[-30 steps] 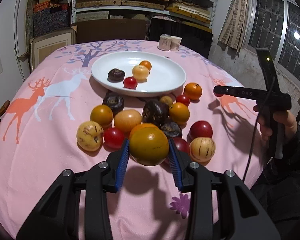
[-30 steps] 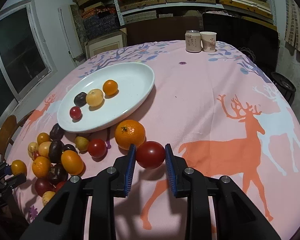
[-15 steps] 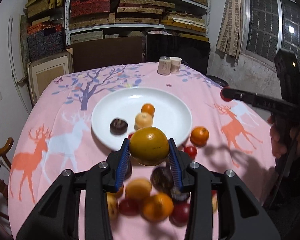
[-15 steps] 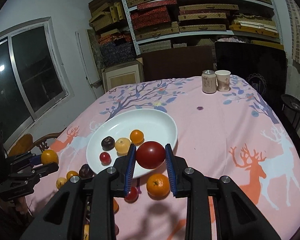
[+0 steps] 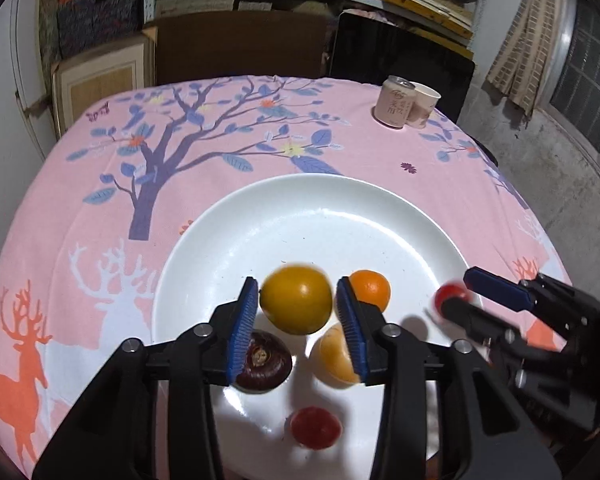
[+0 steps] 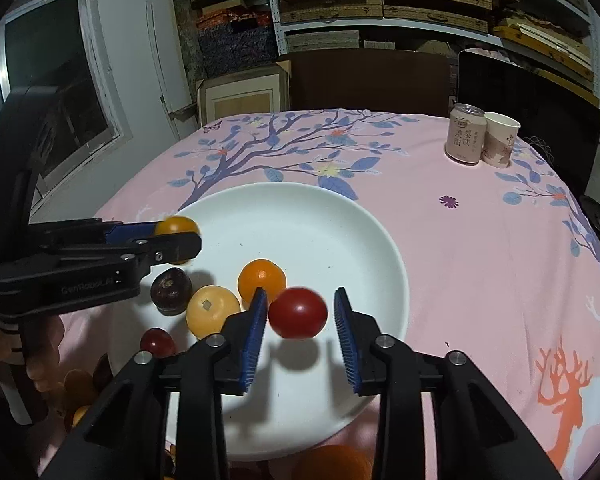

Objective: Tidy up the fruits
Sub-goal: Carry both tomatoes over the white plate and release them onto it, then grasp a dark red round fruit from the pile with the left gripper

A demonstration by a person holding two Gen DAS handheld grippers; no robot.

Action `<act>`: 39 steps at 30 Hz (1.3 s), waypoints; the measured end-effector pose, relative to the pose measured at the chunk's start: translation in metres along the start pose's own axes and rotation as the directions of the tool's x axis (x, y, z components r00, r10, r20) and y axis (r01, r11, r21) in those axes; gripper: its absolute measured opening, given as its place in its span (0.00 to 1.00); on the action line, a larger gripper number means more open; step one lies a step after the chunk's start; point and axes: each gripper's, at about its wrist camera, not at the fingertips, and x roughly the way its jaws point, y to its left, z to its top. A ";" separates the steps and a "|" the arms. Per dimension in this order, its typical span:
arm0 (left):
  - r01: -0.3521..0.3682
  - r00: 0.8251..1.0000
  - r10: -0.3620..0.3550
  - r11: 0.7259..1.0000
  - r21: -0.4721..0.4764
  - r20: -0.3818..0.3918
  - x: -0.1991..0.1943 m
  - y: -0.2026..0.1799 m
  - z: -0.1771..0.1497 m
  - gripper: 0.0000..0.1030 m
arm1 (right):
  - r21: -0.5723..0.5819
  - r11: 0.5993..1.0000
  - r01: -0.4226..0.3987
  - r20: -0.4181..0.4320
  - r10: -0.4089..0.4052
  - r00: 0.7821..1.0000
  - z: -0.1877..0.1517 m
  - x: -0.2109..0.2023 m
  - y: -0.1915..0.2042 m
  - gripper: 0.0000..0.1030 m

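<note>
A white plate [image 5: 340, 216] on the pink tablecloth holds an orange fruit [image 5: 374, 286], a pale yellow fruit [image 5: 332, 356], a dark brown fruit [image 5: 266, 360] and a small red fruit [image 5: 314, 426]. My left gripper [image 5: 298, 320] hangs over the plate, its jaws spread a little wider than the yellow-orange fruit [image 5: 296, 300] between them. My right gripper [image 6: 300, 328] is over the plate [image 6: 340, 240] with its jaws apart and a gap on both sides of the red tomato [image 6: 298, 312]. Both fruits look blurred.
A drink can [image 6: 464, 134] and a paper cup [image 6: 500, 140] stand at the table's far right. Loose fruits [image 6: 80, 388] lie off the plate at the near left, an orange [image 6: 332, 462] at the near edge. Shelves and chairs stand behind.
Both grippers have carried their fruits from the table to above the plate. Their jaws have now spread off the fruits.
</note>
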 end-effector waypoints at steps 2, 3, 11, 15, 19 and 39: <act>-0.002 1.000 0.003 1.000 -0.019 0.021 -0.005 0.003 0.000 0.61 | -0.003 1.000 -0.007 0.014 0.007 1.000 -0.001 -0.004 0.002 0.41; -0.005 0.999 0.005 1.000 -0.025 0.038 -0.010 0.004 -0.002 0.65 | -0.001 1.000 -0.011 0.023 0.011 1.000 -0.002 -0.008 0.002 0.41; 0.048 0.994 -0.048 0.999 0.006 0.094 -0.074 -0.005 -0.047 0.66 | 0.090 0.995 -0.038 0.059 0.033 0.998 -0.027 -0.058 -0.014 0.51; 0.063 0.992 -0.072 0.994 0.087 0.103 -0.108 -0.019 -0.092 0.68 | 0.134 0.990 -0.051 0.070 0.042 0.997 -0.052 -0.084 -0.022 0.53; 0.054 0.992 -0.073 0.982 0.182 0.100 -0.133 -0.035 -0.141 0.68 | 0.144 0.989 -0.046 0.073 0.036 0.997 -0.077 -0.104 -0.023 0.56; 0.037 0.998 -0.046 0.977 0.209 0.038 -0.135 -0.048 -0.242 0.68 | 0.089 0.994 -0.064 -0.028 0.066 0.997 -0.149 -0.119 -0.001 0.56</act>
